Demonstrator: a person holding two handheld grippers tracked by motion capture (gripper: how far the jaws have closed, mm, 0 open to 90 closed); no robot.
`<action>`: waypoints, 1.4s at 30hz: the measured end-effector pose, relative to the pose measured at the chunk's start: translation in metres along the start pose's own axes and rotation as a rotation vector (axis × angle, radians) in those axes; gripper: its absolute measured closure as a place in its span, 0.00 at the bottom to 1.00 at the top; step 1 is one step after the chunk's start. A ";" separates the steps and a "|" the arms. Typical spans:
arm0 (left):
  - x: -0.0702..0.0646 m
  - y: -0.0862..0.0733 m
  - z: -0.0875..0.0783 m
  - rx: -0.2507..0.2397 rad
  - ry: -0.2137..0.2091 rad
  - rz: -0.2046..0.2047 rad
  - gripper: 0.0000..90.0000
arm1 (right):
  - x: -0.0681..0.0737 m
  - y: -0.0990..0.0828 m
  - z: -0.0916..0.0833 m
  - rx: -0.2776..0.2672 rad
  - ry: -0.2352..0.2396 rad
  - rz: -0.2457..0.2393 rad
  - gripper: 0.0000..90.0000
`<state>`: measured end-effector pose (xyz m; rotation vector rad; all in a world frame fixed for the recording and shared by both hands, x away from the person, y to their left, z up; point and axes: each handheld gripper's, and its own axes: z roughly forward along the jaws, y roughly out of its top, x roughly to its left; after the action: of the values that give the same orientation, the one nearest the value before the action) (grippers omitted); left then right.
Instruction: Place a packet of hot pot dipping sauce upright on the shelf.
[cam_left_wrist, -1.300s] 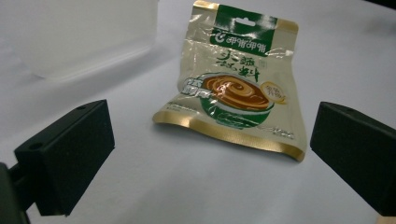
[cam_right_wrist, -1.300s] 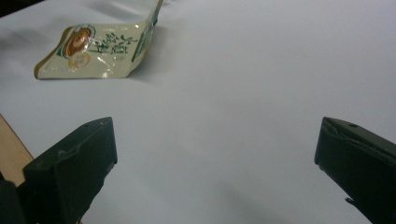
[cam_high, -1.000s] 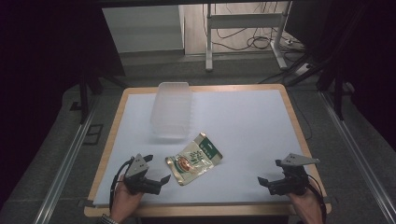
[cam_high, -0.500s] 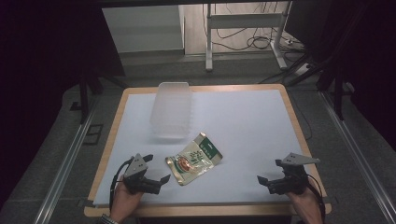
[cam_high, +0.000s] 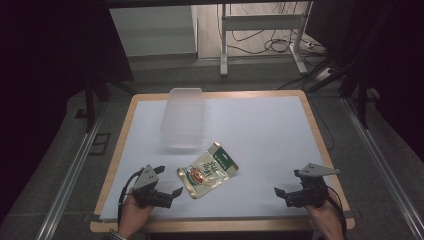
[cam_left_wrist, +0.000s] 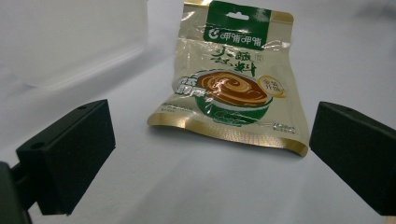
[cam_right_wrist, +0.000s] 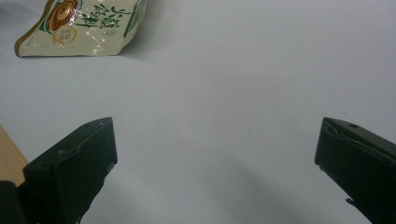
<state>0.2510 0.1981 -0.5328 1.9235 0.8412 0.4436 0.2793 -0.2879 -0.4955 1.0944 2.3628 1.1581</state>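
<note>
Two claws stand wide open: the left claw (cam_high: 172, 194) faces a gold-and-green pouch (cam_high: 207, 169) with white Chinese lettering lying flat on the table (cam_high: 260, 130); the right claw (cam_high: 280, 193) hovers well apart.

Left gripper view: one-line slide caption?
Open left gripper faces a gold-and-green snack pouch lying on the white table.

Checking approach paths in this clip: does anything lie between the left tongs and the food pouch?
Nothing visible does. The left tongs stand open, facing the food pouch across bare white table cover. The clear plastic container sits beyond the pouch, off the path.
</note>
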 end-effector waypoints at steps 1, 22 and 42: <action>0.000 0.000 0.000 0.000 0.000 0.000 0.00 | 0.001 0.001 0.001 0.002 -0.007 -0.007 0.00; 0.000 0.000 0.001 0.001 0.002 0.001 0.00 | 0.002 0.017 0.012 -0.040 0.052 -0.008 0.00; 0.000 0.000 0.002 0.007 0.005 0.008 0.00 | 0.010 0.036 0.032 -0.037 0.115 -0.041 0.00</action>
<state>0.2520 0.1965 -0.5335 1.9331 0.8396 0.4516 0.3076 -0.2492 -0.4874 0.9872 2.4270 1.2765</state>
